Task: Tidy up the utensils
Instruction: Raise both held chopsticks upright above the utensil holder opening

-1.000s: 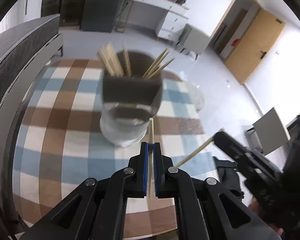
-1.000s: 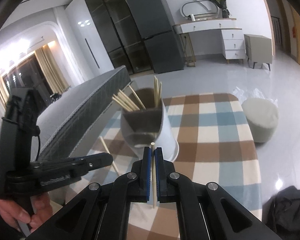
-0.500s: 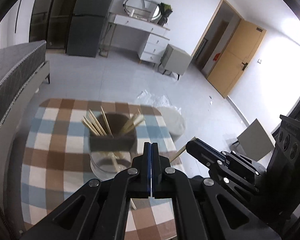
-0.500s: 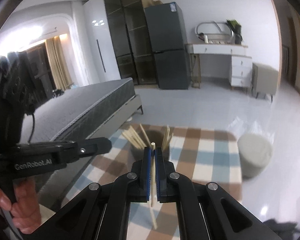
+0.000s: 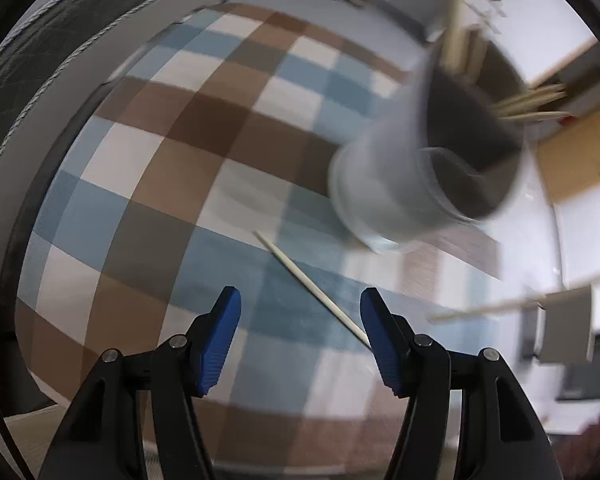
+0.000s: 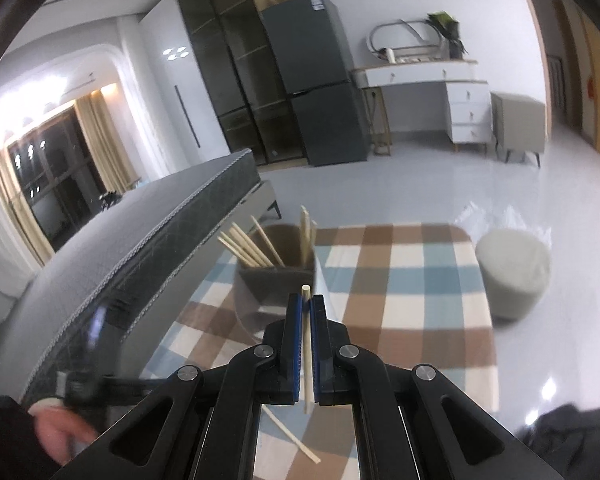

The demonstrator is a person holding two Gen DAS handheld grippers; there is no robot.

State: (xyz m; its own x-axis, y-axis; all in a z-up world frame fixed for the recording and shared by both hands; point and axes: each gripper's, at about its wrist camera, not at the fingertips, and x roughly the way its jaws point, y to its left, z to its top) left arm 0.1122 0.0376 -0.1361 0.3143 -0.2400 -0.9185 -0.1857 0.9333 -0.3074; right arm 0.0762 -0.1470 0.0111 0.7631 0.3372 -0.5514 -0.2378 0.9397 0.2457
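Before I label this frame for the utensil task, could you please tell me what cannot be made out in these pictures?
- Left wrist view: the holder is motion-blurred; its chopsticks cannot be counted.
- Left wrist view: the near end of the loose chopstick is hidden behind the left gripper, whose jaws are opening.
- Right wrist view: the holder's base is hidden behind the right gripper.
- Right wrist view: the hand is blurred and cut off.
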